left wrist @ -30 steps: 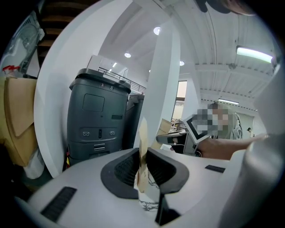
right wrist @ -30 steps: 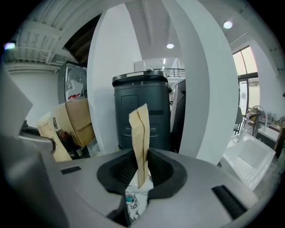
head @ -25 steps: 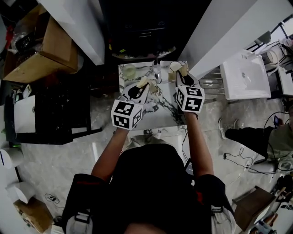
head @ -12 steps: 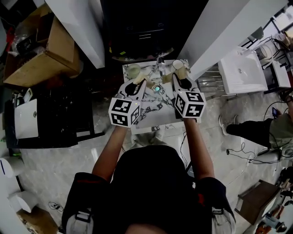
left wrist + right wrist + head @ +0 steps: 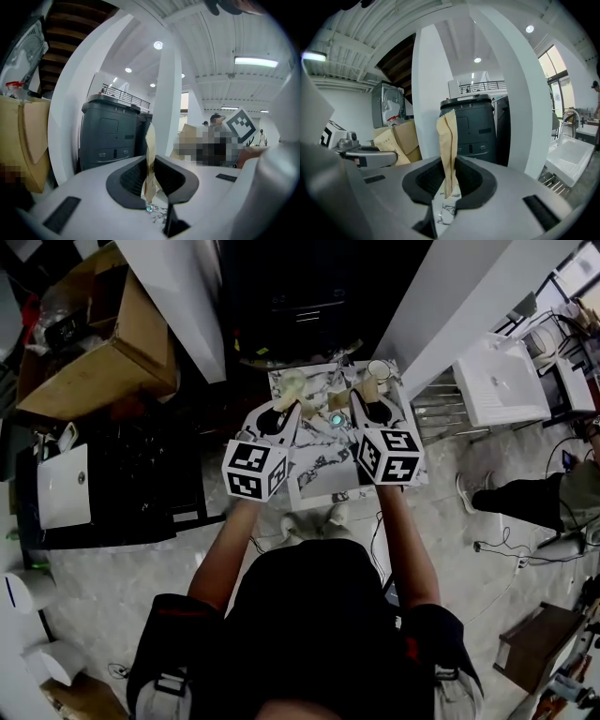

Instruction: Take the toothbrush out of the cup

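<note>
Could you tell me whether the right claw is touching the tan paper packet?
Touching: the right gripper view shows the right claw pinched shut on the tan paper packet, clamping both its faces.

a big open workshop or warehouse-style hall, not a home. tall white pillars (image 5: 168,93) rise to a ribbed ceiling with recessed lights (image 5: 158,45), and a railed mezzanine (image 5: 480,86) runs behind. dark grey machine cabinets (image 5: 110,136) stand by, cardboard boxes (image 5: 94,343) sit upper left, a white sink basin (image 5: 502,381) upper right, and cables (image 5: 497,554) trail over the pale stone floor (image 5: 122,568).
</note>
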`<action>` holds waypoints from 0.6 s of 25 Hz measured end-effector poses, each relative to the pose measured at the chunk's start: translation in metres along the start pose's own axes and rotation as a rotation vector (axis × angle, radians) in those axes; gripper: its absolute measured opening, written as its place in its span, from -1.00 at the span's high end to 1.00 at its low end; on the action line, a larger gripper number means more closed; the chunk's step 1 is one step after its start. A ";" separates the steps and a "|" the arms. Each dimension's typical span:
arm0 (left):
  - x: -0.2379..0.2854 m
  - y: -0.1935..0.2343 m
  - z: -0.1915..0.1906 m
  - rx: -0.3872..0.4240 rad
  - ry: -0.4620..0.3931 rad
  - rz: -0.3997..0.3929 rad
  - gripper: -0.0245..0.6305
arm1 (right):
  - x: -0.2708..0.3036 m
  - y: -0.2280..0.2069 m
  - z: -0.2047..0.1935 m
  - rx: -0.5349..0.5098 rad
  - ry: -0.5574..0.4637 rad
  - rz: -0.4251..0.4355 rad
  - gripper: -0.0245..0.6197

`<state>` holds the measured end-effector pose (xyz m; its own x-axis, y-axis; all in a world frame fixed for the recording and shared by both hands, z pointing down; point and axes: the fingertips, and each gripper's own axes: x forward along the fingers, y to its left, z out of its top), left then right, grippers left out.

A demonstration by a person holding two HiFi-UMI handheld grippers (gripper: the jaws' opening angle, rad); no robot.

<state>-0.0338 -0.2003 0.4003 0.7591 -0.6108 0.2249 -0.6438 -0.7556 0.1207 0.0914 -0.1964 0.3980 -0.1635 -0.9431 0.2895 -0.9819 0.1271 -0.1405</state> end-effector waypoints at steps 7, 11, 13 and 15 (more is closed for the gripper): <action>-0.022 0.011 0.004 0.008 -0.020 0.000 0.74 | -0.006 0.028 0.004 -0.015 -0.021 0.008 0.68; -0.030 0.010 0.007 0.007 -0.031 -0.001 0.74 | -0.010 0.037 0.008 -0.023 -0.030 0.023 0.68; -0.032 0.010 0.008 0.004 -0.037 -0.001 0.74 | -0.013 0.041 0.010 -0.025 -0.033 0.031 0.68; -0.033 0.007 0.010 0.003 -0.043 -0.003 0.74 | -0.016 0.042 0.011 -0.029 -0.032 0.037 0.68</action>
<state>-0.0630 -0.1879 0.3839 0.7646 -0.6180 0.1831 -0.6412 -0.7581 0.1187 0.0534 -0.1792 0.3771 -0.1970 -0.9470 0.2538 -0.9777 0.1705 -0.1228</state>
